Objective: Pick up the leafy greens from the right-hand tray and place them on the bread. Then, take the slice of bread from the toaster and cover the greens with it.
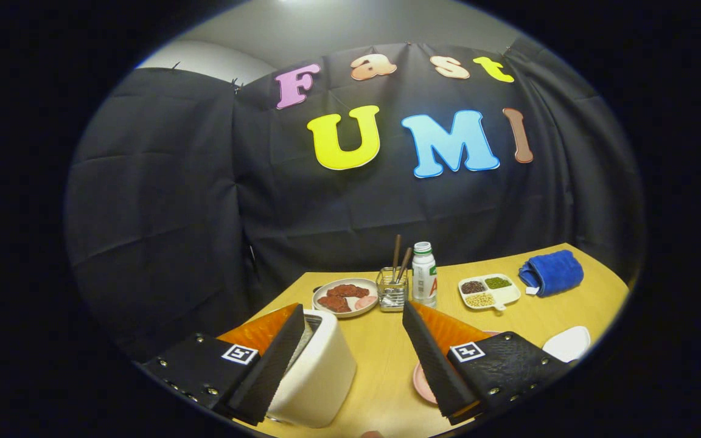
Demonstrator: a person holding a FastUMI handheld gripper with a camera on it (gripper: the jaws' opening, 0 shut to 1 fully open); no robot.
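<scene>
Fingers (350,353) spread — toaster (317,371) beside left finger.

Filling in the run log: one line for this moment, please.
gripper: open, holding nothing | toaster: beside one finger | pink plate: by other | greens: not picked

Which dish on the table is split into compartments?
The white tray beside the blue towel, holding dark, green and pale fillings. The round plate left of the glass is undivided. Gripper open.
</scene>
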